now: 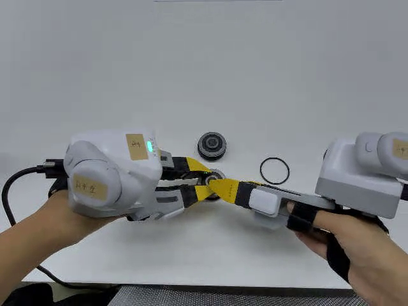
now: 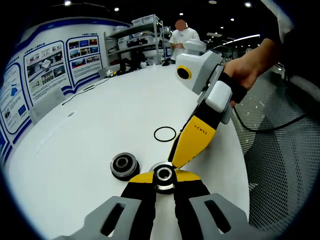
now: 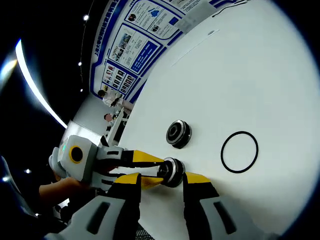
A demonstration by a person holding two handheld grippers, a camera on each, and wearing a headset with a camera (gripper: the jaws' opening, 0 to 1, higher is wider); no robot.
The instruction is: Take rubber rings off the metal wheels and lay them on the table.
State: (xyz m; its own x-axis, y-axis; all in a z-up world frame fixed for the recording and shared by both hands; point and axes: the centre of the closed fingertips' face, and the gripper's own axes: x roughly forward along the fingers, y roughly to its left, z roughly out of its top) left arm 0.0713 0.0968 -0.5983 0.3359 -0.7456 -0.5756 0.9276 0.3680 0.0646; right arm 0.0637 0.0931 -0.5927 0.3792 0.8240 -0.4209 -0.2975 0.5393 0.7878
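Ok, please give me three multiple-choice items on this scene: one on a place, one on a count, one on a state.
1. Where does the loose rubber ring lie?
A. Around a wheel.
B. Flat on the table, apart from both wheels.
C. Stacked on top of a wheel.

2. How many metal wheels are there?
A. One.
B. Four.
C. Two.

3. What is the left gripper doing?
A. It is shut on a wheel.
B. It hangs open above the table.
C. It is shut on the loose ring.

Answers:
1 B: the ring lies alone on the white surface, touching nothing.
2 C: the free wheel lies on the table, and the held wheel is between the yellow jaw tips.
3 A: in the left gripper view, its two jaws are closed on the held wheel.
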